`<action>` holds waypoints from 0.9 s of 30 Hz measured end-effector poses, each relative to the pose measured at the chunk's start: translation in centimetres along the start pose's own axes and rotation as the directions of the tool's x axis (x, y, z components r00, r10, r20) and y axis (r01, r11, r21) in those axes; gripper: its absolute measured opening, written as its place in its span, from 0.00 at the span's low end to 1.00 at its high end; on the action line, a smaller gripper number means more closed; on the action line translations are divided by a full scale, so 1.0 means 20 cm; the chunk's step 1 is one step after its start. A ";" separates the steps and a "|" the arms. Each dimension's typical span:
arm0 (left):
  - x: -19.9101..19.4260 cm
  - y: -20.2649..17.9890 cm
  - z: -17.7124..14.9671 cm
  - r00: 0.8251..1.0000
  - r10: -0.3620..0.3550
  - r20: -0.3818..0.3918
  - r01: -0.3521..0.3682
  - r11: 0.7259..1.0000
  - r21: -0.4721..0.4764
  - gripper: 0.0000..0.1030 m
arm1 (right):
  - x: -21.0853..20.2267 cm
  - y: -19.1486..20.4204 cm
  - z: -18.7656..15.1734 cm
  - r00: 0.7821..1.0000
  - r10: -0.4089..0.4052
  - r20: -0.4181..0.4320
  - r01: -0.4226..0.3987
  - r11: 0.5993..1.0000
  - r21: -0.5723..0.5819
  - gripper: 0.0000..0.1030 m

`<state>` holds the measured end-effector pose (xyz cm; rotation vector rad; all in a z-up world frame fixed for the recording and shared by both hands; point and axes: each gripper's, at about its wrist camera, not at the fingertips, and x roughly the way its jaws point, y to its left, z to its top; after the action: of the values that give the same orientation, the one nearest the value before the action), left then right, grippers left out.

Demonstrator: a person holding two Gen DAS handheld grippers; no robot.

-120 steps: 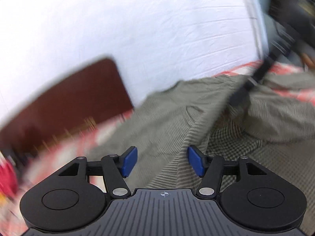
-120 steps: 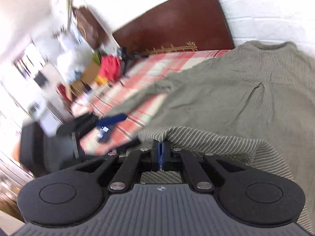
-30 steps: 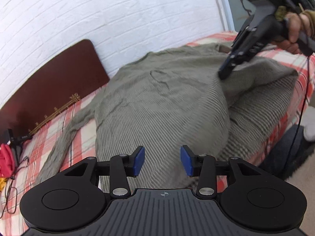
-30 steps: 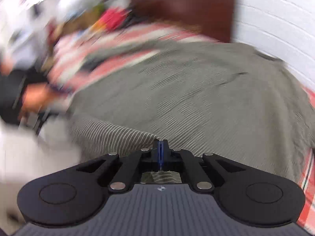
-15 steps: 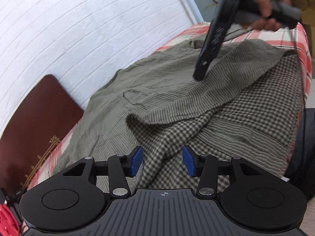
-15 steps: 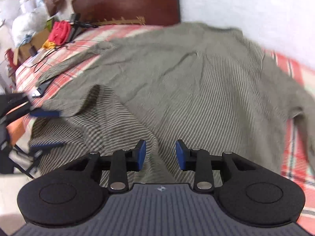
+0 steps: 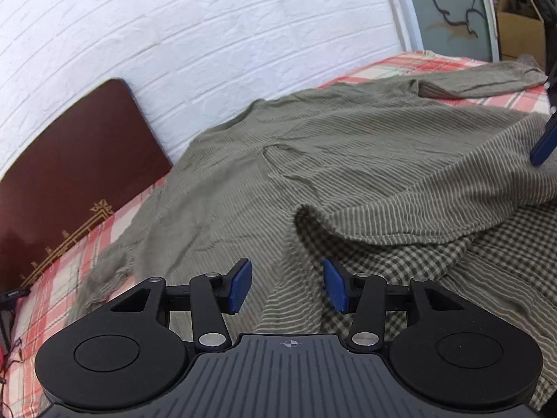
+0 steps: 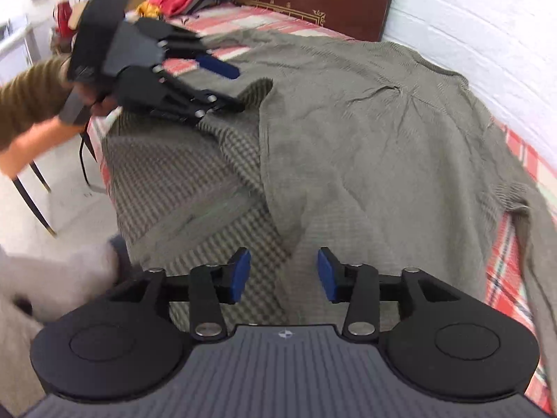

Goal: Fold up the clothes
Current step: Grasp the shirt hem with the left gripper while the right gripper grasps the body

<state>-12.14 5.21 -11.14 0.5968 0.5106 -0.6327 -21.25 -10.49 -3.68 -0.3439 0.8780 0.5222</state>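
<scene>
Olive-green ribbed long-sleeved knit garment point(image 7: 365, 160) lies spread on the bed, covering most of the red-and-white plaid bedsheet point(image 7: 69, 278). Near hem is flipped back over the body, showing the checked inner face point(image 7: 487, 254); the fold ridge sits just ahead of the left hand-held gripper point(image 7: 283, 287). One sleeve point(image 7: 480, 82) runs out far right of that gripper; the other sleeve point(image 8: 532, 244) hangs along the bed edge, right of the right hand-held gripper point(image 8: 283, 275).

Left hand-held gripper: blue pads apart, medium gap, nothing pinched, fabric below them. Right hand-held gripper: jaws opening, nothing between the pads, hovering over the checked flap.

From the right wrist view, the left unit shows up far left, held by a hand point(image 8: 101, 104) in a brown ribbed sleeve point(image 8: 31, 94), fingers near the fold peak.

Dark brown wooden headboard point(image 7: 69, 170) and white brick wall point(image 7: 209, 41) beyond.
</scene>
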 end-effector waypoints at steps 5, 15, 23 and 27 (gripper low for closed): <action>0.10 -0.07 0.00 0.998 -0.010 -0.066 0.012 1.000 0.028 0.06 | 0.01 0.12 -0.08 0.995 -0.103 0.000 0.102 0.984 -0.144 0.48; -0.39 0.10 -0.01 0.999 -0.024 0.041 0.027 0.997 -0.078 0.00 | -0.12 -0.07 -0.07 0.995 -0.086 0.058 0.086 0.996 0.008 0.05; -0.90 0.00 -0.21 0.991 -0.130 0.007 0.130 0.986 -0.105 0.00 | -0.38 -0.16 -0.26 0.980 0.198 0.015 -0.199 0.977 0.073 0.07; -0.84 -0.13 -0.39 0.968 -0.194 -0.160 0.176 0.977 -0.122 0.20 | -0.21 -0.07 -0.39 0.967 0.181 -0.179 -0.185 0.983 -0.007 0.09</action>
<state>-27.61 15.12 -7.68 0.5074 0.7632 -0.7300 -27.66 -16.71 -4.94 -0.3361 1.0834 0.6808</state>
